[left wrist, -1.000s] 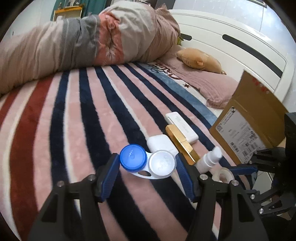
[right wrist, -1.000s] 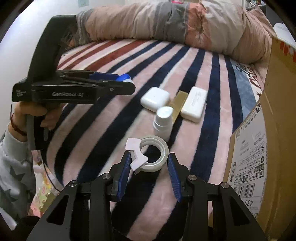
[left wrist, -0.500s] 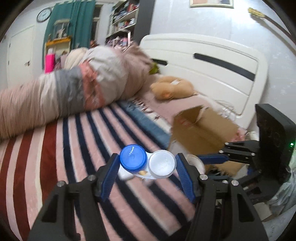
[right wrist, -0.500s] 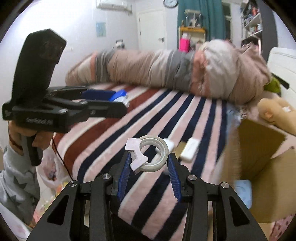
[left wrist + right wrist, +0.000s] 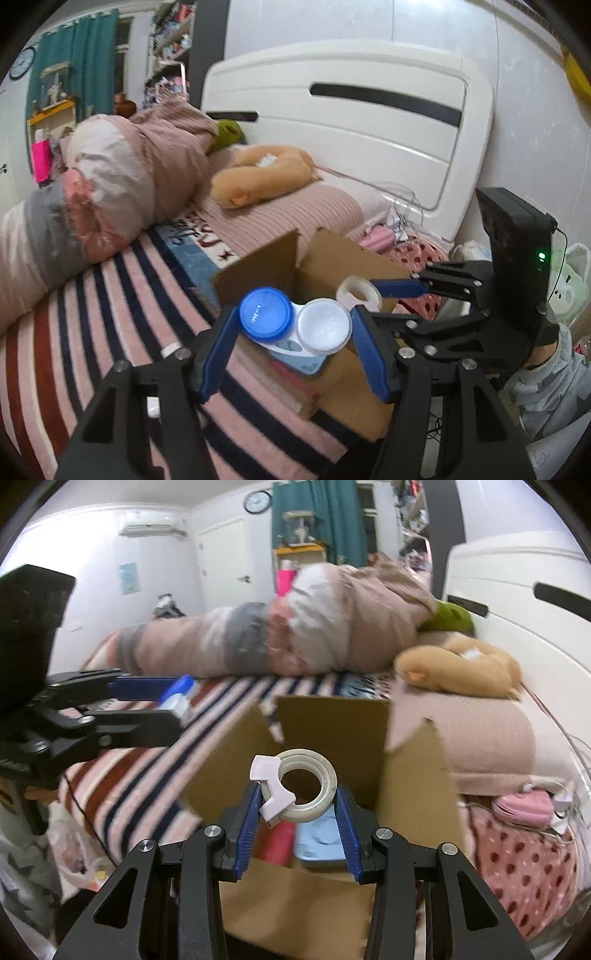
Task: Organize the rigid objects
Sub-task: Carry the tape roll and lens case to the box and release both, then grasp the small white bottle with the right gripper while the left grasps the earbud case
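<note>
My left gripper (image 5: 291, 326) is shut on a contact lens case (image 5: 293, 319) with one blue cap and one white cap, held above the open cardboard box (image 5: 332, 258). My right gripper (image 5: 297, 801) is shut on a tape roll (image 5: 306, 788) with a pale pink dispenser clip, also above the box (image 5: 332, 716). The box holds a light blue item (image 5: 319, 840) and a pink item (image 5: 279, 843). The tape roll (image 5: 358, 291) and the right gripper show in the left wrist view. The left gripper (image 5: 177, 701) shows at the left of the right wrist view.
The box stands on a striped bed (image 5: 92, 314) beside a rolled quilt (image 5: 92, 192), a tan plush toy (image 5: 266, 173) and a white headboard (image 5: 369, 122). A small white object (image 5: 170, 349) lies on the blanket. Pink items and cables (image 5: 524, 805) lie right of the box.
Both grippers have lifted off the blanket with their objects and swung right, from over the other items on the bed to above the open box.
</note>
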Available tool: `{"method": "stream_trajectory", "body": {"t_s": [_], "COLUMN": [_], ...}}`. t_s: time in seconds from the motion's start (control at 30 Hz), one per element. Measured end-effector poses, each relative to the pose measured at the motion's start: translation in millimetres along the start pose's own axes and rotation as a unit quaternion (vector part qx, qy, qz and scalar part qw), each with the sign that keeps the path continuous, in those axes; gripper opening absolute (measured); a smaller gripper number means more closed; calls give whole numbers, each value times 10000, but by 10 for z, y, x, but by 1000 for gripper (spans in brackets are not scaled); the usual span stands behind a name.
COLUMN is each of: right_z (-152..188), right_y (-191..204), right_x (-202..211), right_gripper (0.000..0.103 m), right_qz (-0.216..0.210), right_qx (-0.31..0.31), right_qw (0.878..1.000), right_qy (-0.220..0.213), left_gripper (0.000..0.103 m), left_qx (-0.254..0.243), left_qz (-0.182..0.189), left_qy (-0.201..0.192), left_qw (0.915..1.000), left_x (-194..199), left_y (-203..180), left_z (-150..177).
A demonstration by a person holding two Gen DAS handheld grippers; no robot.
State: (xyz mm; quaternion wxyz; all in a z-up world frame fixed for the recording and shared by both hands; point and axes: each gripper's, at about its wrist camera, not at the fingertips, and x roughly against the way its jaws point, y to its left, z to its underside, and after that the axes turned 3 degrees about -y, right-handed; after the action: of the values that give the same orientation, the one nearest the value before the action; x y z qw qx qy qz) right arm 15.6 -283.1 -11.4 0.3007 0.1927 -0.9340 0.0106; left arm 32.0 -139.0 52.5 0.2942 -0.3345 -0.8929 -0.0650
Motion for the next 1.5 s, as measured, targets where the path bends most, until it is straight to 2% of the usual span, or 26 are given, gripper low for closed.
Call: {"method": "stream_trajectory", "body": {"t_s": [0.2, 0.47, 0.53, 0.63, 0.73, 1.0, 1.2, 1.4, 1.5], "right_z": [-7, -75, -81, -82, -78, -113, -211, -319, -331], "right_y": [-352, -432, -430, -419, -386, -234, 85, 618, 883], "right_x": [-305, -630, -668, -674, -665, -488, -218, -41, -106], "right_gripper": [36, 36, 37, 48, 48, 48, 49, 49, 49], "right_qz": [239, 584, 606, 587, 609, 528, 262, -335, -699], "right_qx": [59, 498, 551, 569, 630, 678, 736, 821, 809], "right_qw": [9995, 9965, 9960, 9960, 9955, 9956, 9968, 9958, 9941], "right_qy": [220, 328, 366, 348, 361, 366, 159, -206, -198], "left_gripper": [59, 59, 65, 74, 74, 74, 75, 75, 75], "left_qx": [-149, -355, -383, -440, -445, -90, 110, 490, 665], "left_qz": [-80, -417, -479, -546, -607, -699, -1187, -1539, -1580], "left_qy": [283, 411, 434, 373, 382, 217, 29, -90, -84], "left_qw": [9995, 9976, 9972, 9968, 9964, 9973, 9929, 9868, 9852], "left_x": [-419, -798, -855, -877, -862, -376, 203, 680, 798], "left_y": [-79, 55, 85, 104, 121, 285, 496, 876, 1053], "left_z": [-84, -124, -119, -105, -103, -83, 55, 411, 629]}}
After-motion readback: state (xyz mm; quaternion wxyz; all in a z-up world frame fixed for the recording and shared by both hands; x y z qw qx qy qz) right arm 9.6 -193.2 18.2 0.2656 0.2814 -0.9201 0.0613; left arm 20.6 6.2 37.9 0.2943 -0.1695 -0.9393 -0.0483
